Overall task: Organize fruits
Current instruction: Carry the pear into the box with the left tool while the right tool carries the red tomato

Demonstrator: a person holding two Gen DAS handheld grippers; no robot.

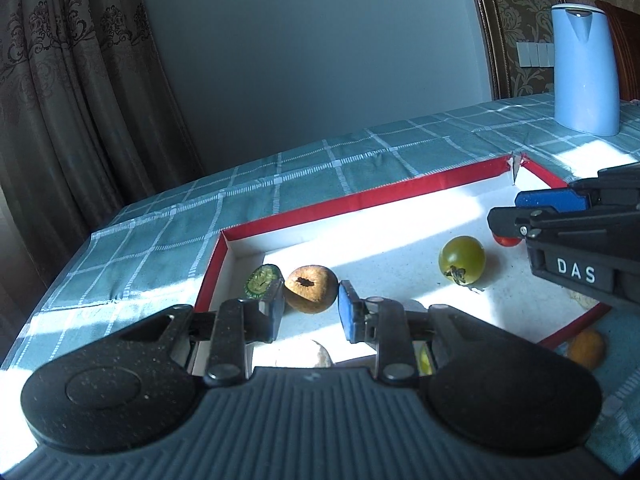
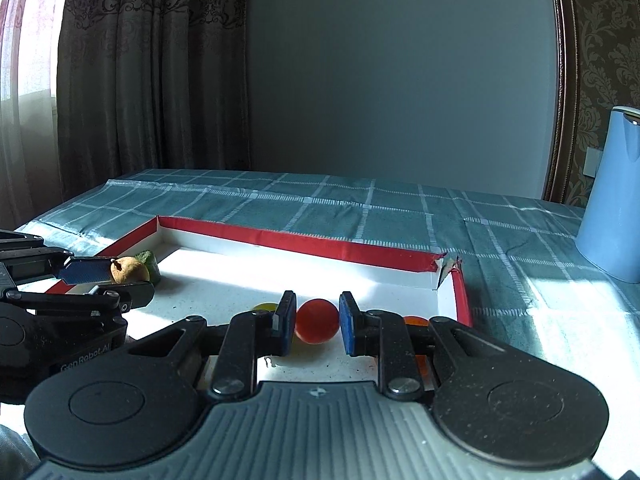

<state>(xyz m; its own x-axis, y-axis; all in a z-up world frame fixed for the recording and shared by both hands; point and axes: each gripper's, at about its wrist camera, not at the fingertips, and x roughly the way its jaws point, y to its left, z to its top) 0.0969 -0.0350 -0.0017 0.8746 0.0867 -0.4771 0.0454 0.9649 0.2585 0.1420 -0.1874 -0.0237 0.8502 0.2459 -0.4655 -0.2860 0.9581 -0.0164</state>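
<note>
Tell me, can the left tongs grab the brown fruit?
Probably yes. The left tongs are open with the brown fruit right between the pads, nothing blocking; the green slice sits just beside it.

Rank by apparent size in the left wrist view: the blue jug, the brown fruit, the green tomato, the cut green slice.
1. Blue jug
2. Brown fruit and green tomato: alike, unranked
3. Green slice, partly hidden

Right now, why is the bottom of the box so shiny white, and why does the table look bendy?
Left wrist view: sunlight glares off the box floor, the green tomato casting a small shadow. Right wrist view: same glare behind the red tomato; the fisheye lens curves the tablecloth edges.
</note>
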